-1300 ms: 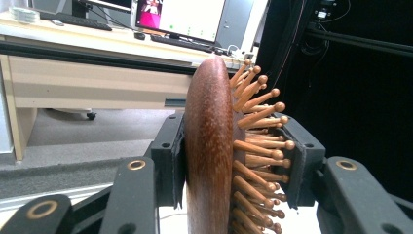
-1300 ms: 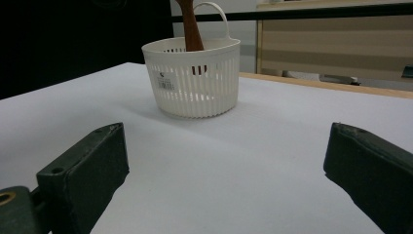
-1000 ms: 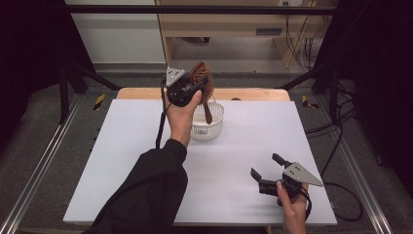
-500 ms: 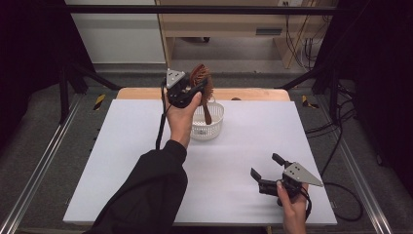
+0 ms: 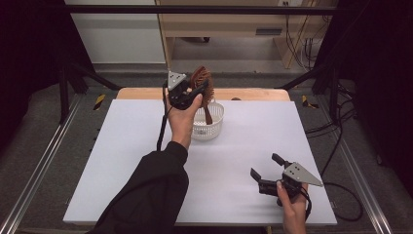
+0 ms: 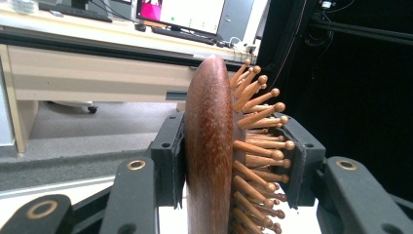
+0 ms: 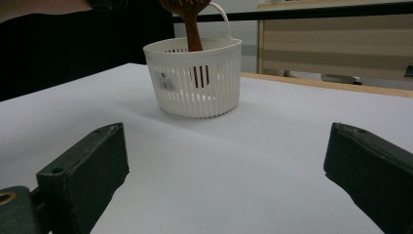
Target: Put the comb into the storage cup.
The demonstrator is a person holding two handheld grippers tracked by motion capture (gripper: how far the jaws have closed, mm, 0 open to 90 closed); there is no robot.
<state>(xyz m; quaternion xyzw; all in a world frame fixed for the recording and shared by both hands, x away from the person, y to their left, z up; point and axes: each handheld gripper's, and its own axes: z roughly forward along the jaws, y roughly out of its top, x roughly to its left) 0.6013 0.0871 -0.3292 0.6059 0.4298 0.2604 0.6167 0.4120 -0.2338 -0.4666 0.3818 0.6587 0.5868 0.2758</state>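
A white surface [image 5: 122, 161] with a wooden strip along its far edge sits in a dim workspace, with a desk and cables beyond it and metal rails on the floor at either side.

The wooden hairbrush [image 5: 201, 83] is up in the air over the far middle of the surface, head uppermost, its handle pointing down into the small white slatted basket [image 5: 213, 127] standing there. In the right gripper view the handle [image 7: 192, 29] passes below the basket's rim [image 7: 195, 46] and shows through the slats; whether its tip touches the bottom cannot be told. The left tool [image 5: 191, 92] has its jaws closed across the brush head: in the left gripper view one pad lies on the smooth back [image 6: 209, 146] and the other presses against the ball-tipped bristles [image 6: 263, 146].

The right tool [image 5: 265, 169] rests near the front right corner, well apart from the basket, jaws spread wide and holding nothing.

The step in hand looks like placing the brush into the basket, or lifting it out; the pictures alone do not settle which. If it is going in, the next move calls for lowering the left tool straight down until the handle is seated, then spreading the jaws so the head leans on the rim without tipping the light basket.
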